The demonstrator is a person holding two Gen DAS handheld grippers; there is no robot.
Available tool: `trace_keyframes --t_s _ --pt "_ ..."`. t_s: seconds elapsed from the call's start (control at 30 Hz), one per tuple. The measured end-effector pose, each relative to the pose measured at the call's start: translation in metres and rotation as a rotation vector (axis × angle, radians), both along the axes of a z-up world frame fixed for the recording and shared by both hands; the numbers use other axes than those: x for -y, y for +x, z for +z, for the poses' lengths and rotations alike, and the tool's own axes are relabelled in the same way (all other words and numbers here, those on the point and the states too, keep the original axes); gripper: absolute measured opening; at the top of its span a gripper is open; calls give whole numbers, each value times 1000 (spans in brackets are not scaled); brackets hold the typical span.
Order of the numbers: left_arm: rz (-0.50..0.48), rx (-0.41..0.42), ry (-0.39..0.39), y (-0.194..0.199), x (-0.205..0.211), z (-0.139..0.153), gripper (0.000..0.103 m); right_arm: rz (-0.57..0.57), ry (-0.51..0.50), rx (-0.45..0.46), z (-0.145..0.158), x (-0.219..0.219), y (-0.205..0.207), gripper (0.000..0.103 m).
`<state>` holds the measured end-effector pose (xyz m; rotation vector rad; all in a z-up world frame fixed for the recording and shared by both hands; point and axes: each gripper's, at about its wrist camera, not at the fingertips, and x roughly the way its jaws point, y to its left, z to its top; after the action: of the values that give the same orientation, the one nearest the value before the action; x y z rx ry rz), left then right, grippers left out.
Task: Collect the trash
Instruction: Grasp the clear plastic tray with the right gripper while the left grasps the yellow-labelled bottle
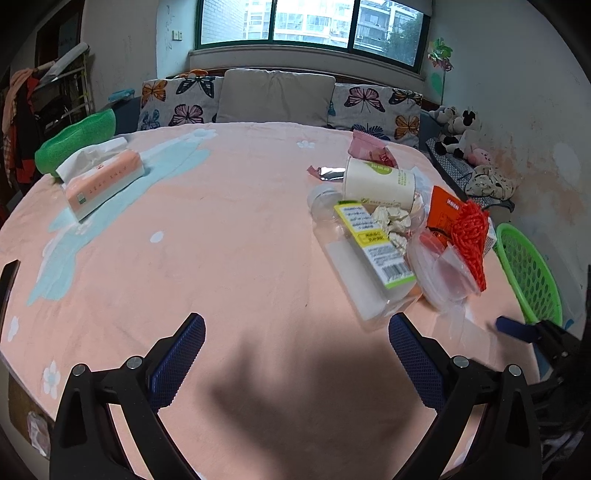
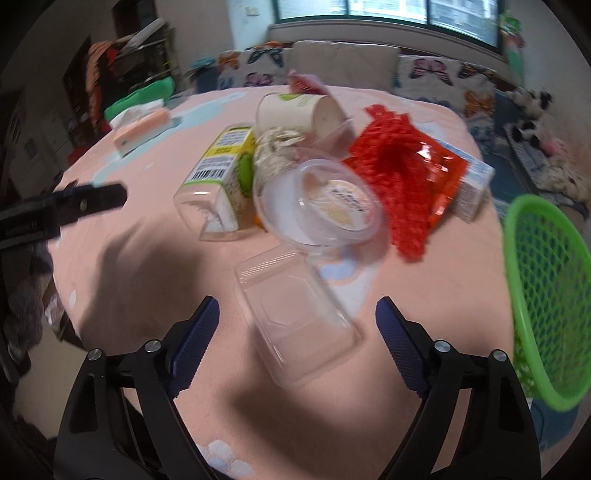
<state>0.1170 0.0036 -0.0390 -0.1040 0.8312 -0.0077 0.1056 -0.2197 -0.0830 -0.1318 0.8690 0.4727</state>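
**Trash piled, nothing picked yet**

Left wrist: left gripper (image 1: 296,345) spread, empty, over bare cloth; the bottle (image 1: 360,251) and cup (image 1: 378,182) lie heaped beside the basket (image 1: 532,280), likely for short drops.

Right wrist: right gripper (image 2: 297,328) spread, straddling a clear tray (image 2: 295,314); contact unclear, the picture is blurred.

Soft daylight comes from the window (image 1: 314,26) at the back, blown out white in both views. The pink surface (image 1: 229,229) is evenly lit, with broad dark shadows lying across its near part between the jaws. The left wrist view is sharp; the right wrist view is smeared by motion blur, worst at the green basket (image 2: 546,295). Fisheye bending curves the surface's edges, and black vignetting fills the corners
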Motion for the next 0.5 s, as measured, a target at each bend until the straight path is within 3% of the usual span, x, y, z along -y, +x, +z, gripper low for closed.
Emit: trace_keyframes --t_s 0.23,0.5 --pt "-10 -18 -34 29 6 5 96 105 -40 -27 -11 -13 14 74" --pt "-34 -60 -40 51 19 -4 95 141 -53 -37 -14 -15 15 57"
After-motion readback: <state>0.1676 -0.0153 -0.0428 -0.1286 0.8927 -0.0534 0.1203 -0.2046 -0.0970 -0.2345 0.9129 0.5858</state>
